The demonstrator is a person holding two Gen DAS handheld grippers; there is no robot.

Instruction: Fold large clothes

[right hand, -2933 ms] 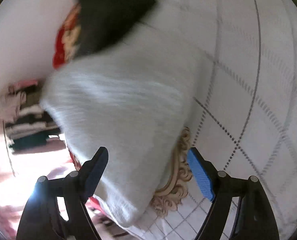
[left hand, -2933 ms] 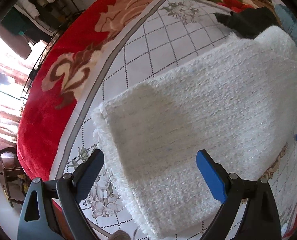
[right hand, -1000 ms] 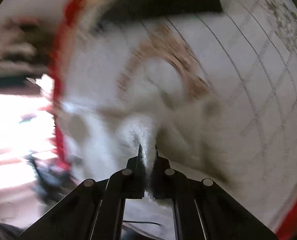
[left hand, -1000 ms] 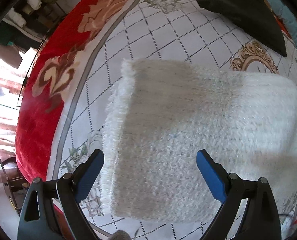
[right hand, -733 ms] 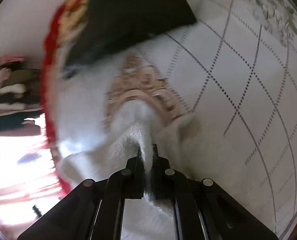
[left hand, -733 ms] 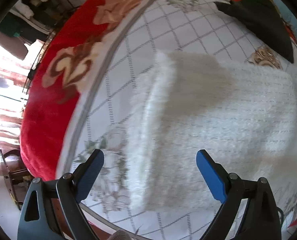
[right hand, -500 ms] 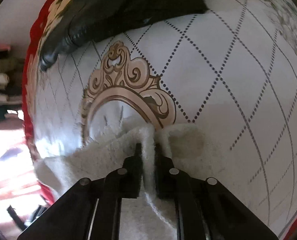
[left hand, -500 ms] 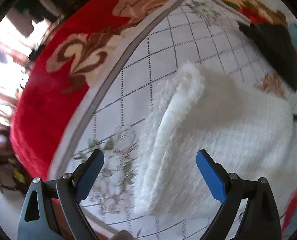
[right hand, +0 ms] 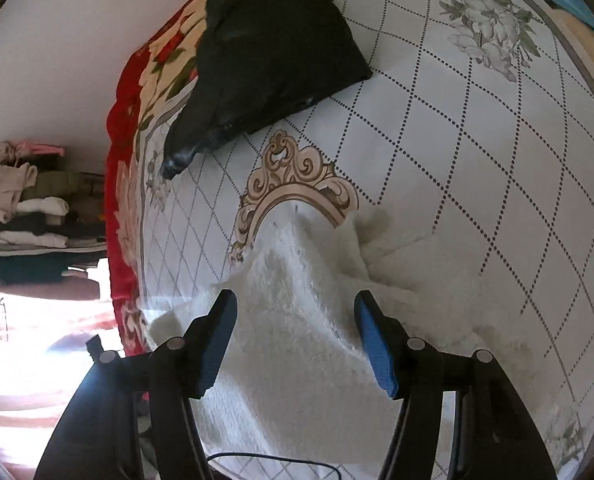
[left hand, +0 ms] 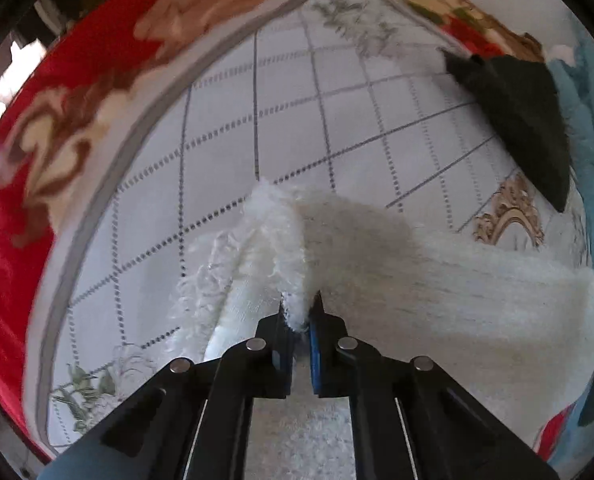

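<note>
Biggest thing I've got on both feeds is the red floral bedspread with a white diamond-grid centre panel [left hand: 225,128]; it fills nearly the whole frame in either view.

On top of that panel lies the fluffy white knitted sweater [left hand: 437,288], folded into a thick slab. In the left wrist view it runs from the centre out to the right edge, and in the right wrist view it takes up the lower middle.

Next down, a folded black garment [right hand: 273,52] sits on the bedspread in the upper centre of the right view, well apart from the sweater. A blue fuzzy fabric [left hand: 593,128] lines the right edge of the left view.

There's a rack stacked with folded clothes [right hand: 25,220] at the left edge of the right view, several layers deep, mixed light and dark.

My left gripper [left hand: 299,312] is pinched tight on the sweater's near-left edge, pile bunched up between the pads. My right gripper [right hand: 295,340] is spread wide, blue pads either side of the sweater's raised ridge, gripping nothing.
</note>
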